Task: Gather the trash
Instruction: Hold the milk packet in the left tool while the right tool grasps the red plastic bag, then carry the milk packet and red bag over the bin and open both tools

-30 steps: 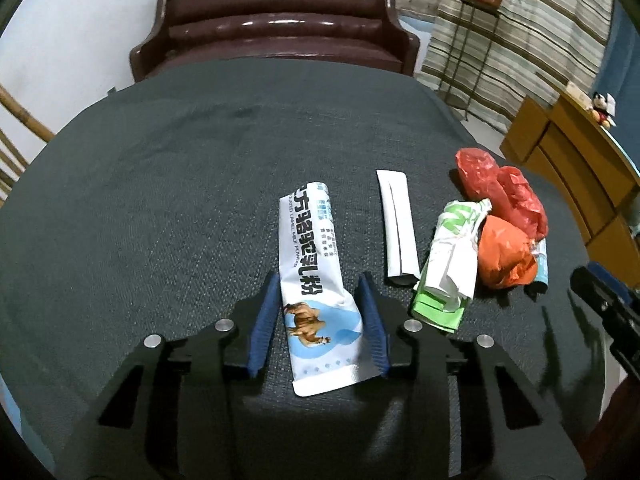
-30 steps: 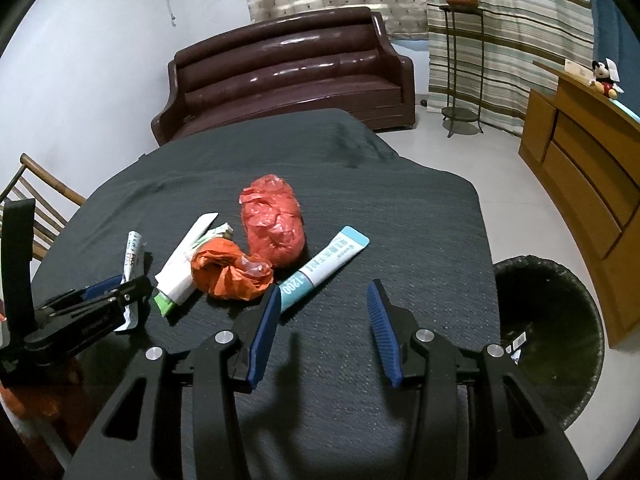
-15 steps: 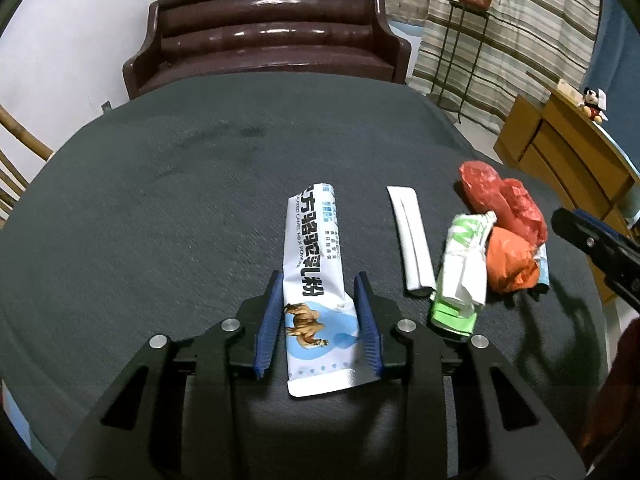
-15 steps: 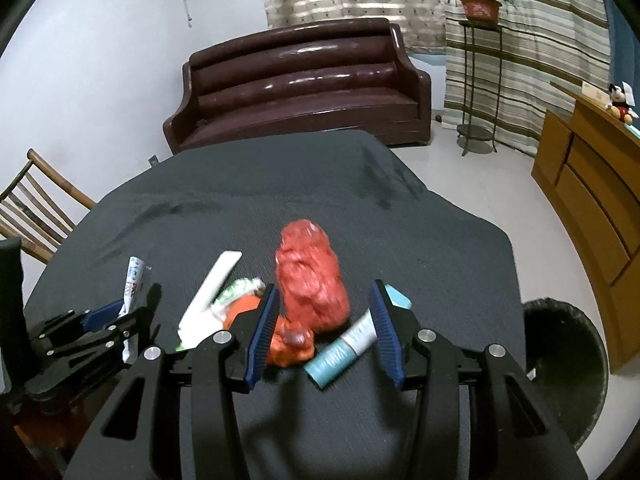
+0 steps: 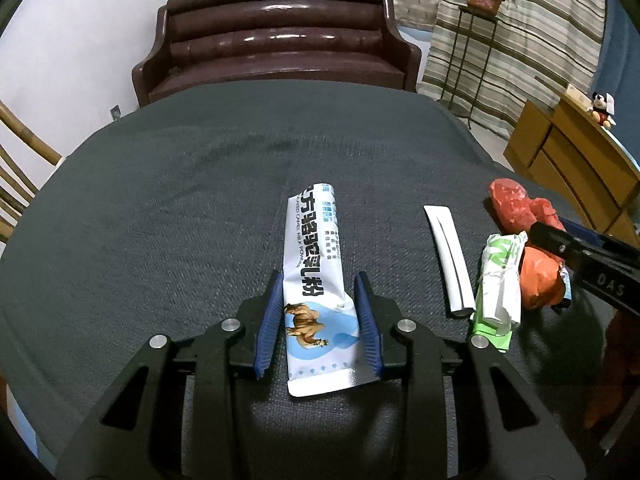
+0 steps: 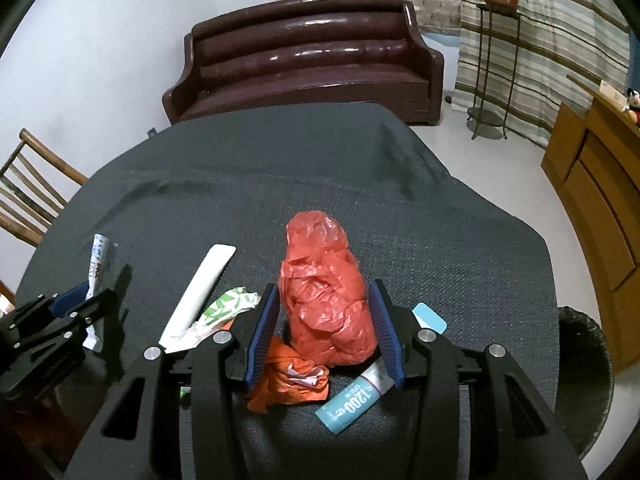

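My left claw grips the milk powder sachet; my right claw straddles the red bag, unclamped. Risk: closing snags the orange wrapper below.

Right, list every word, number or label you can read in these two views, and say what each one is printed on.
"MILK POWDER": milk powder sachet between the left claw fingers; its big Chinese characters are legible, its small print is blurred.
"1200": teal tube under the right claw.
"DAS": black arm of the right claw in the left view, cut off.
Green and white wrapper: only a large green letter-like shape, perhaps "N".
Nothing readable elsewhere.
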Action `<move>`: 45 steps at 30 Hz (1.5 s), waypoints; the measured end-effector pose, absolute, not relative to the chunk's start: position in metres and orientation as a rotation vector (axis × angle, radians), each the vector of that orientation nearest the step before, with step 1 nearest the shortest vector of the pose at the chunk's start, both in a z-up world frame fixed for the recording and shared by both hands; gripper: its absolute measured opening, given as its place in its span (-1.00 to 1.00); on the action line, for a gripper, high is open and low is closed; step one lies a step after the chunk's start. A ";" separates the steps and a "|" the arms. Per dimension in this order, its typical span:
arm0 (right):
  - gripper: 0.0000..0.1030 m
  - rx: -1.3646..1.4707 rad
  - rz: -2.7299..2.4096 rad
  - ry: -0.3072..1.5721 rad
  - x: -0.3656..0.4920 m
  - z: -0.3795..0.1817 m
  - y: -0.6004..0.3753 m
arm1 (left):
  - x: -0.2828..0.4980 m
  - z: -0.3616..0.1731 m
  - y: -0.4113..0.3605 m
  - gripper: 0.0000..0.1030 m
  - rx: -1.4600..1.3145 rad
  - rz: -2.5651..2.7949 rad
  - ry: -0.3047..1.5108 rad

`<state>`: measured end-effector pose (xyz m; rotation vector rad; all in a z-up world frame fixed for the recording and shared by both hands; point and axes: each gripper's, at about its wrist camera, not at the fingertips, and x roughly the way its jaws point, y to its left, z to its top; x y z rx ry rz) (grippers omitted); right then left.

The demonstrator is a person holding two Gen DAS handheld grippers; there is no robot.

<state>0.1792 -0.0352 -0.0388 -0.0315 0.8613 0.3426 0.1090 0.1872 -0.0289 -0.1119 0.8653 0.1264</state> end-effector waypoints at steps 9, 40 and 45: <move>-0.25 -0.038 0.332 0.841 0.175 -0.034 -0.034 | 0.107 -0.031 0.191 -0.33 -0.123 0.123 0.867; -0.25 0.073 0.021 0.705 0.088 -0.014 -0.191 | 0.086 -0.003 0.029 -0.33 -0.056 -0.155 0.768; -0.25 0.097 -0.026 0.706 0.082 -0.017 -0.217 | 0.087 -0.005 -0.015 -0.33 -0.015 -0.223 0.762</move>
